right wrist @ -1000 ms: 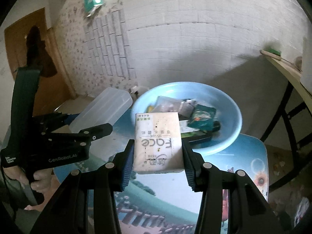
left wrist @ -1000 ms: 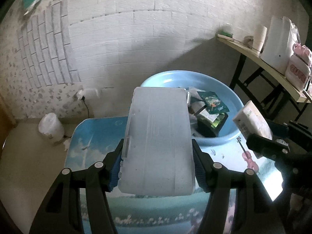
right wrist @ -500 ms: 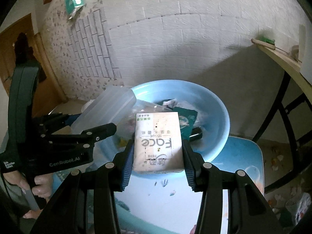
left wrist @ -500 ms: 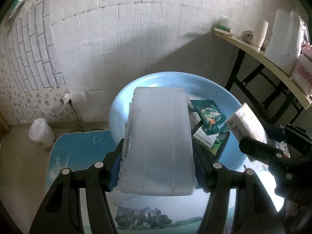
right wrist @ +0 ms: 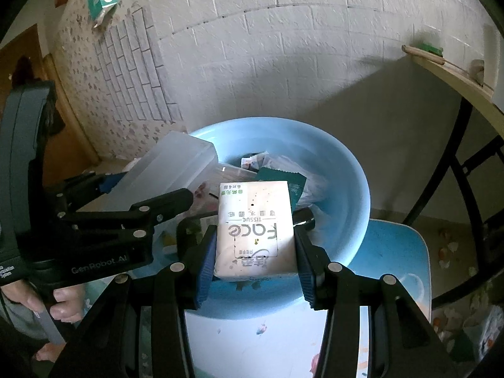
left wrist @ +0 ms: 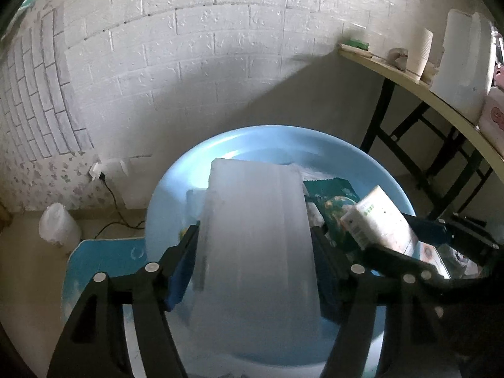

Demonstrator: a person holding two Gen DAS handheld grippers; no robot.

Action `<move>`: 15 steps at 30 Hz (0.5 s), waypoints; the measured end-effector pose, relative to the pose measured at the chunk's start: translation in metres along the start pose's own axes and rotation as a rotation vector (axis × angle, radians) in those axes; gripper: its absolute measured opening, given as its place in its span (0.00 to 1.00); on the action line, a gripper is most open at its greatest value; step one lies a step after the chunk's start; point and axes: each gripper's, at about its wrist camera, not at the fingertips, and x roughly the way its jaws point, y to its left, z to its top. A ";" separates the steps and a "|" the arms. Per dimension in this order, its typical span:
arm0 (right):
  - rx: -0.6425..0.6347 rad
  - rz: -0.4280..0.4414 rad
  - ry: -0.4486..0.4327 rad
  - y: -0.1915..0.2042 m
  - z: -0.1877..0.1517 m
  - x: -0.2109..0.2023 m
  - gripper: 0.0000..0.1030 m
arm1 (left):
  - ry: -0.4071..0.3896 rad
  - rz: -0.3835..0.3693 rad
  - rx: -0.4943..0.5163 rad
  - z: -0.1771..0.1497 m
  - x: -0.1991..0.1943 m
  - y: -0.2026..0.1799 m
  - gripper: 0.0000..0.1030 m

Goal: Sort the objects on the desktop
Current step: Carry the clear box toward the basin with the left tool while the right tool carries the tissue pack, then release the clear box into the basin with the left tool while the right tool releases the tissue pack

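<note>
Behind the basin (left wrist: 163, 195) rises a white wall (left wrist: 220, 63) moulded like brick, and a patch of speckled wallpaper (left wrist: 37, 170) runs along its foot on the left. A socket with a black cable (left wrist: 110, 189) sits low on that wall, above a white bag (left wrist: 56, 226) on the pale floor. To the right a wooden shelf (left wrist: 409, 78) on black legs carries a paper roll (left wrist: 420, 50), a white jug (left wrist: 463, 60) and a pink packet (left wrist: 494, 113). A brown door (right wrist: 19, 63) shows at the far left in the right wrist view.

The light blue basin rests on a small counter (right wrist: 397, 252) printed with a blue sky scene, and it fills most of that surface. Inside it lie a dark green packet (left wrist: 334, 195) and other wrappers, too jumbled to tell apart.

The left tool (left wrist: 255, 252) hangs over the basin with a frosted plastic box (left wrist: 255, 245) between its blue pads; its jaws are opening, and the box looks blurred and tilted downward into the basin. A gap shows beside the left pad, so the pads no longer press it.

The right tool (right wrist: 255, 245) pinches a white tissue pack (right wrist: 255, 230) by its long sides, held above the near rim of the basin. A hand (right wrist: 63, 302) grips the left tool's handle
</note>
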 end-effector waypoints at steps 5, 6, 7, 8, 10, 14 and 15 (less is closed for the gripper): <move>-0.006 -0.019 -0.007 -0.001 0.011 0.010 0.41 | 0.006 0.009 -0.016 0.009 0.011 0.001 0.66; 0.001 -0.020 -0.007 -0.003 0.013 0.011 0.41 | 0.006 0.005 -0.022 0.010 0.011 0.003 0.66; 0.004 -0.023 -0.006 -0.004 0.014 0.013 0.41 | 0.002 0.001 -0.027 0.012 0.010 0.004 0.67; 0.007 -0.028 -0.002 -0.005 0.015 0.014 0.42 | -0.004 -0.001 -0.027 0.012 0.008 0.005 0.68; 0.010 -0.025 0.003 -0.005 0.015 0.014 0.45 | -0.014 0.007 -0.025 0.013 0.004 0.008 0.73; 0.018 -0.044 0.007 -0.006 0.009 0.012 0.68 | -0.029 -0.001 -0.056 0.013 -0.008 0.015 0.81; 0.021 -0.042 0.009 -0.006 0.009 0.013 0.69 | -0.036 -0.006 -0.061 0.014 -0.012 0.016 0.82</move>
